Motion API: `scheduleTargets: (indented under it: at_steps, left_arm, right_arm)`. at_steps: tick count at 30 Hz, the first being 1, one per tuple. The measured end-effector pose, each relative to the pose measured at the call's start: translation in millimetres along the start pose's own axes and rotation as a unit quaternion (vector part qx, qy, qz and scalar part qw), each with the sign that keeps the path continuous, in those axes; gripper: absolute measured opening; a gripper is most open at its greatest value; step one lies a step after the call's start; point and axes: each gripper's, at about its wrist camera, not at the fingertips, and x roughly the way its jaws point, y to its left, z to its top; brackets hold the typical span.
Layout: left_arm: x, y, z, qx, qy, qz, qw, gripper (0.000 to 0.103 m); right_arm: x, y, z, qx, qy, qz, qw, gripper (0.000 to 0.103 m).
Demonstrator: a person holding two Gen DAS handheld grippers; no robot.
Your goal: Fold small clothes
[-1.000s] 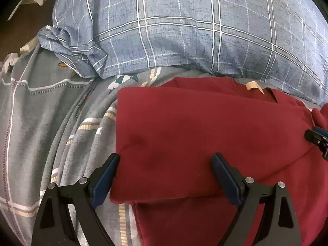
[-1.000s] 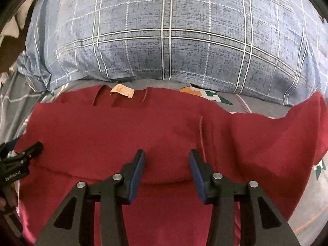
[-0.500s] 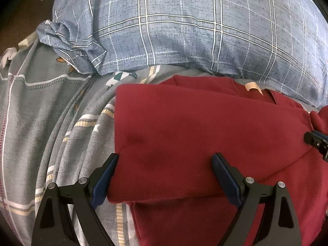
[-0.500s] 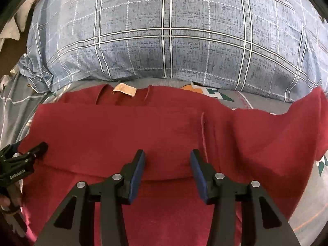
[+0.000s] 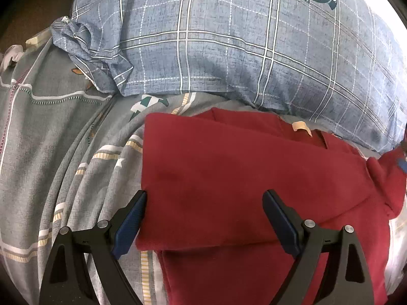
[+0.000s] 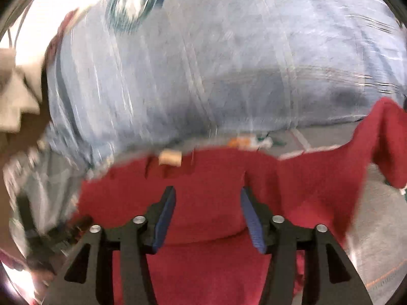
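A dark red garment [image 5: 229, 178] lies on the grey patterned bedsheet [image 5: 58, 137], its left part folded over the body, a tan neck label [image 5: 300, 126] at its far edge. My left gripper [image 5: 204, 200] is open and empty, its fingers spread over the folded flap's near edge. In the blurred right wrist view the same garment [image 6: 211, 203] lies below my right gripper [image 6: 208, 198], which is open and empty above the fold. An unfolded sleeve [image 6: 381, 147] sticks out to the right. The label [image 6: 170, 158] shows at the collar.
A big blue plaid pillow [image 5: 241, 40] lies right behind the garment and fills the far side in both views [image 6: 203, 71]. The bed's left edge and dark floor [image 5: 30, 17] show at the far left.
My right gripper has swung fast, so its view is now blurred and tilted, showing more of the pillow. The left gripper has risen slightly. The garment has not moved.
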Motion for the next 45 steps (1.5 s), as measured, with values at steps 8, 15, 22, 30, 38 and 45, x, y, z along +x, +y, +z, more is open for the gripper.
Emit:
scheduleTargets:
  at_steps: [8, 15, 22, 30, 38, 45]
  left_arm:
    - [0.8, -4.8, 1.0, 0.007, 0.001, 0.006, 1.0, 0.091]
    - [1.3, -7.6, 1.1, 0.015, 0.002, 0.011, 0.9998, 0.091]
    - [0.3, -7.5, 2.6, 0.012, 0.003, 0.008, 0.9999, 0.09]
    - [-19.6, 11.4, 8.1, -0.029, -0.039, -0.018, 0.9986, 0.09]
    - [-24.7, 25.4, 9.2, -0.05, -0.046, -0.041, 0.9969, 0.091]
    - [-25.3, 20.6, 9.3, -0.038, -0.047, -0.051, 0.9968, 0.091]
  right_arm:
    - [-33.4, -94.0, 41.1, 0.157, -0.053, -0.11, 0.98, 0.084]
    - [2.3, -131.0, 50.9, 0.174, -0.025, -0.133, 0.975, 0.083]
    - [6.6, -134.7, 45.7, 0.149, -0.037, -0.111, 0.982, 0.008]
    - [-29.0, -4.2, 45.4, -0.006, -0.068, 0.033, 0.997, 0.012]
    - [59.2, 119.8, -41.2, -0.188, 0.132, 0.087, 0.969, 0.028]
    - [42.0, 115.2, -37.6, -0.184, 0.116, 0.103, 0.971, 0.074]
